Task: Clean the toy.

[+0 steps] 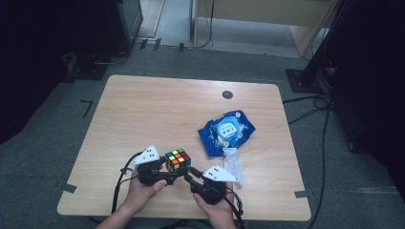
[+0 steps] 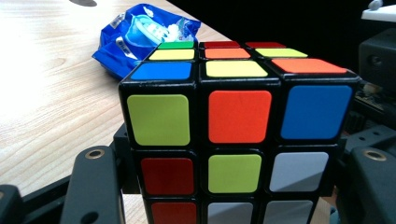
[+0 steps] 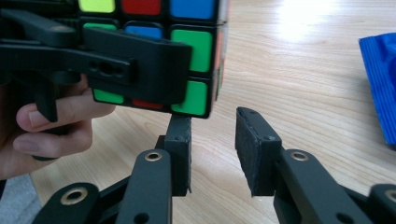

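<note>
Your left gripper (image 1: 168,172) is clamped tight on the scrambled cube (image 1: 177,161), held just above the table (image 1: 143,109) at its near edge. Your right gripper (image 3: 212,140) sits just below the cube's corner, jaws partly apart with nothing between them. Farther back right lies the blue packet (image 1: 226,131), clear wrapper (image 1: 233,164) beside it.

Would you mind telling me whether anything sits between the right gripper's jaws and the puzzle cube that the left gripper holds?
Nothing visible does. In the right gripper view, the right gripper has its jaws apart just below the cube, with bare table showing through the gap. The left gripper clamps the cube's side, above and left of them.
</note>
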Motion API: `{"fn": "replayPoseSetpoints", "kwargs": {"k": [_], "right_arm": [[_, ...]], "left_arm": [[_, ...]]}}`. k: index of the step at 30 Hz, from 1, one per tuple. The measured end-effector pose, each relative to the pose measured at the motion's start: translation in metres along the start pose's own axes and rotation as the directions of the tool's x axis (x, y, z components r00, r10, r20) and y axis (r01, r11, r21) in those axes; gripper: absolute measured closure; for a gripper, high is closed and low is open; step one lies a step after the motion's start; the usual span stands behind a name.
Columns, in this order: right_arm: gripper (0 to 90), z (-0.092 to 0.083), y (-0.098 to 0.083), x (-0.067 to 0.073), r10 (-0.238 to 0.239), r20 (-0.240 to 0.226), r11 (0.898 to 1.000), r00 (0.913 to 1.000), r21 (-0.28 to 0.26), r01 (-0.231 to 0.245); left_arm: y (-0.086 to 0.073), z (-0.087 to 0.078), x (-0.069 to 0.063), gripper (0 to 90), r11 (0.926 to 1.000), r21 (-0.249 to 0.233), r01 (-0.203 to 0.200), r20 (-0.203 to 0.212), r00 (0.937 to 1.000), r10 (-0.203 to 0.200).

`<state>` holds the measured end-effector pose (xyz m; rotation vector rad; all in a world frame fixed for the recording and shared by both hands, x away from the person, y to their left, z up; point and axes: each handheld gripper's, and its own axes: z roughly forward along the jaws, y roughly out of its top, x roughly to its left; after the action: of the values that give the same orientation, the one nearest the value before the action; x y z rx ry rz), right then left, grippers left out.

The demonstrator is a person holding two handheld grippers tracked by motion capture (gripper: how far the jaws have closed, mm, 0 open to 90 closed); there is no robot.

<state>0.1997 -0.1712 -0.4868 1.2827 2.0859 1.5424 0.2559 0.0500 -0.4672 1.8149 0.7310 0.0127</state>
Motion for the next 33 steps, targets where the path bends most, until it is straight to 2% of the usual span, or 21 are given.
{"fn": "replayPoseSetpoints", "kwargs": {"k": [8, 15, 22, 30, 33], "right_arm": [[70.5, -0.002, -0.001, -0.004, 0.008, 0.036, 1.0, 0.9993, -0.003, -0.008], [71.8, -0.007, -0.001, -0.01, 0.026, 0.065, 0.999, 0.9975, -0.027, -0.024], [72.9, -0.01, 0.0, -0.014, 0.041, 0.066, 0.998, 0.997, -0.045, -0.038], [72.9, -0.012, 0.0, -0.013, 0.02, 0.038, 0.998, 0.9991, -0.059, -0.018], [72.5, -0.013, 0.001, -0.013, 0.013, 0.035, 0.998, 0.9993, -0.063, -0.011]], "left_arm": [[-0.001, 0.002, 0.0, 33.7, 0.9995, 0.031, -0.01, -0.01, 0.9999, 0.011], [-0.003, 0.003, 0.0, 33.7, 0.9969, 0.064, -0.046, -0.018, 0.9987, 0.047], [-0.006, 0.006, -0.001, 33.6, 0.9933, 0.092, -0.07, -0.016, 0.9973, 0.072], [-0.007, 0.007, -0.002, 33.4, 0.9917, 0.105, -0.074, -0.008, 0.9971, 0.075], [-0.007, 0.006, -0.004, 33.6, 0.9915, 0.095, -0.09, -0.013, 0.9957, 0.091]]}}
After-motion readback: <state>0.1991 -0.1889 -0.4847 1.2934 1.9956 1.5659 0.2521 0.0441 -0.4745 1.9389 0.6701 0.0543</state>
